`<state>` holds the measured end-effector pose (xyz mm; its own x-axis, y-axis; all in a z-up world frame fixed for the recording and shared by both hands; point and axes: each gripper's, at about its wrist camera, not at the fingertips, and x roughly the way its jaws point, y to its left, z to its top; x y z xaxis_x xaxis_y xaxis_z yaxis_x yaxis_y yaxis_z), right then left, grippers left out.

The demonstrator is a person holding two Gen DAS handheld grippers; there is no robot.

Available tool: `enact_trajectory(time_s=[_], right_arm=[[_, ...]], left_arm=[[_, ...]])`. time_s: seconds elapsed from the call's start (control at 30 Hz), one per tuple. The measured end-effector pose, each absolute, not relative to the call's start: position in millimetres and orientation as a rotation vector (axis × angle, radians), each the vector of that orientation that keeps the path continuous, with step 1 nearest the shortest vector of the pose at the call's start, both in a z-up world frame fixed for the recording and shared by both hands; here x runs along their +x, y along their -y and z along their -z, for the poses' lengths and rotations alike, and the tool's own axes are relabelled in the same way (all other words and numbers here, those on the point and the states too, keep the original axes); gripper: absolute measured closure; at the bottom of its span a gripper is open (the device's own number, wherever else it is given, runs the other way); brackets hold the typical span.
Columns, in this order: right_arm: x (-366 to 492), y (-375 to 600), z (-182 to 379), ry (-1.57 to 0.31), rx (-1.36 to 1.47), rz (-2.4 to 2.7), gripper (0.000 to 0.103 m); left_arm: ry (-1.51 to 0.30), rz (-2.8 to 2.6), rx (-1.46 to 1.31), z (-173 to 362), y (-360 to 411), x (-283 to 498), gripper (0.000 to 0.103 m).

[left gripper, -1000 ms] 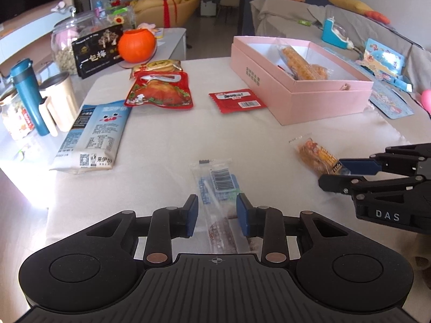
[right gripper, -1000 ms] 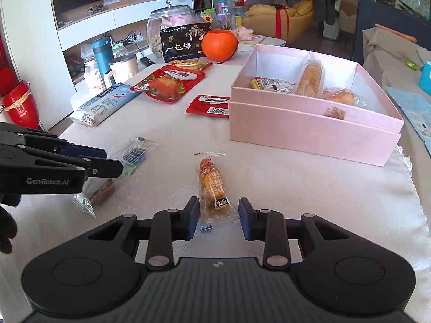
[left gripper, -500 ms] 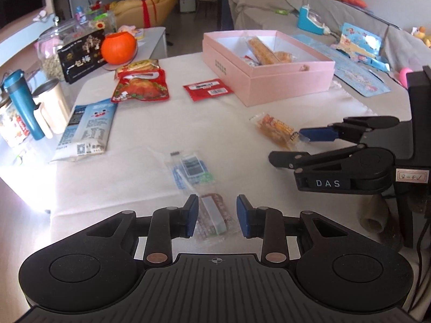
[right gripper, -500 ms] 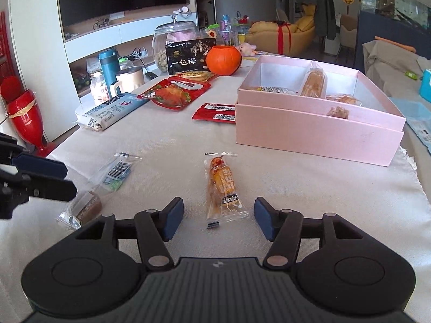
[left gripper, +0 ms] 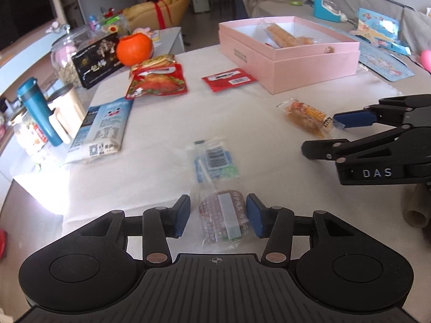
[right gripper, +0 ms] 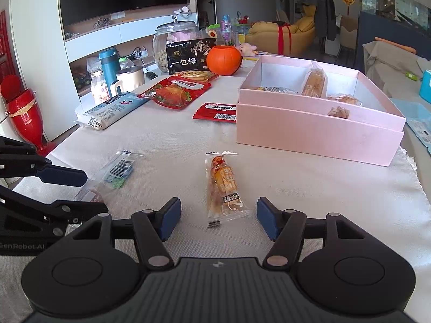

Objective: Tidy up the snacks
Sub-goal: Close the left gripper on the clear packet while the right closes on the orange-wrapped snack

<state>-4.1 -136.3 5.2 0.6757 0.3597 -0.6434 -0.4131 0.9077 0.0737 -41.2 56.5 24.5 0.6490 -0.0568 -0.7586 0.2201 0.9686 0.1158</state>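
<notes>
A clear packet with a brown snack and blue-green label [left gripper: 219, 196] lies on the white cloth. My left gripper [left gripper: 217, 216] is open, its fingers on either side of the packet's near end. An orange snack packet [right gripper: 224, 187] lies flat before my right gripper [right gripper: 218, 219], which is open and empty, its fingers wide on either side of the packet's near end. The packet also shows in the left wrist view [left gripper: 307, 117]. The open pink box [right gripper: 317, 123] holds several wrapped snacks at the back right.
A red flat packet [right gripper: 216, 111], a red roast-chicken bag [right gripper: 175, 94], a blue-white bag [right gripper: 113, 110], an orange pumpkin pot [right gripper: 223, 60], a black box, a glass jar and cups line the far left. The cloth's edge runs at the right.
Both grippers have opened wider. The left gripper has moved back toward the clear packet's near end, and the right one has drawn back from the orange packet.
</notes>
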Motion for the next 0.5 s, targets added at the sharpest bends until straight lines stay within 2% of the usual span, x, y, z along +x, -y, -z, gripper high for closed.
enact_trajectory(time_s=[0.1, 0.17, 0.5], right_arm=[[-4, 136, -5, -0.706, -0.085, -0.436, 0.038], [-4, 135, -5, -0.706, -0.088, -0.436, 0.037], [10, 123, -8, -0.729, -0.119, -0.416, 0.038]], left_arm=[[-0.860, 0.166, 0.156, -24, -66, -39, 0.050], [-0.865, 0.187, 0.114, -24, -69, -37, 0.056], [-0.870, 0.243, 0.082, -23, -68, -40, 0.055]])
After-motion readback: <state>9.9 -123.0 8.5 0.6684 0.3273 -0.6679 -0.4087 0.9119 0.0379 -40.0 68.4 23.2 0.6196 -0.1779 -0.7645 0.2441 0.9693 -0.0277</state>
